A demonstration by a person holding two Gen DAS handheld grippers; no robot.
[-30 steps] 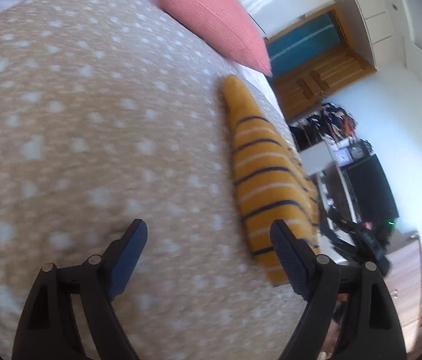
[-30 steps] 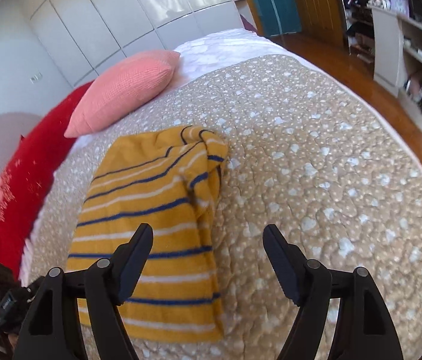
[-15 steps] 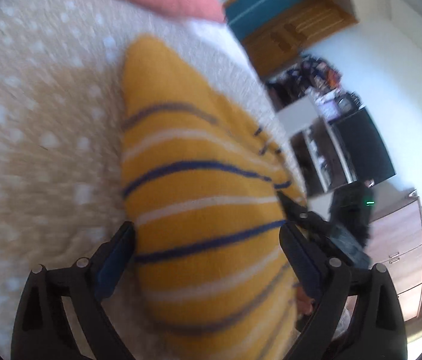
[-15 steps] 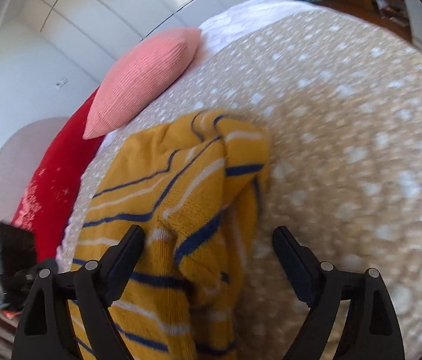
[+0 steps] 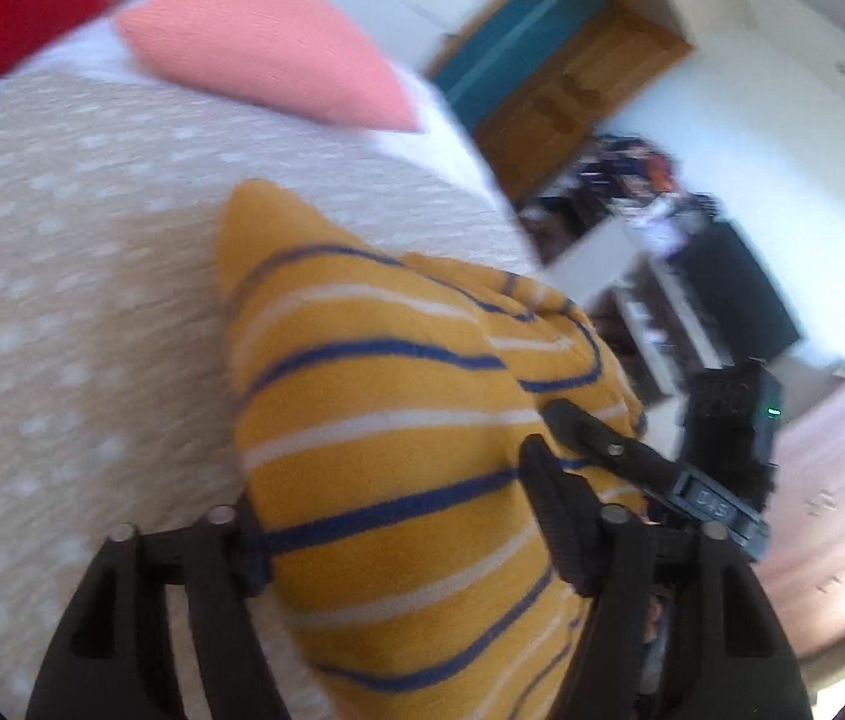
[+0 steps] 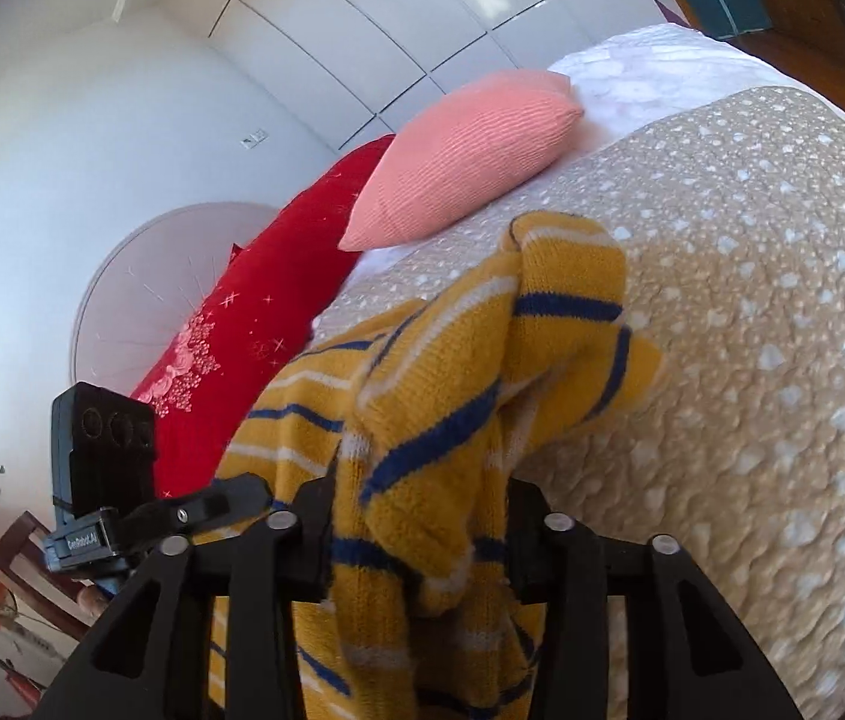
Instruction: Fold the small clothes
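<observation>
both hand-held grippers newly closed on striped sweater (image 5: 374,432), lifted

pink pillow (image 6: 470,156), red cushion (image 6: 254,324), spotted bedspread (image 6: 770,312)

The right gripper (image 6: 416,531) has just been closing, and its jaws now pinch a bunched fold of the yellow striped sweater (image 6: 440,396), which lifts off the beige dotted bedspread (image 6: 770,312). The left gripper (image 6: 242,498) touches the sweater's left edge. Behind lie a pink pillow (image 6: 470,150) and a red cushion (image 6: 254,324).
</observation>
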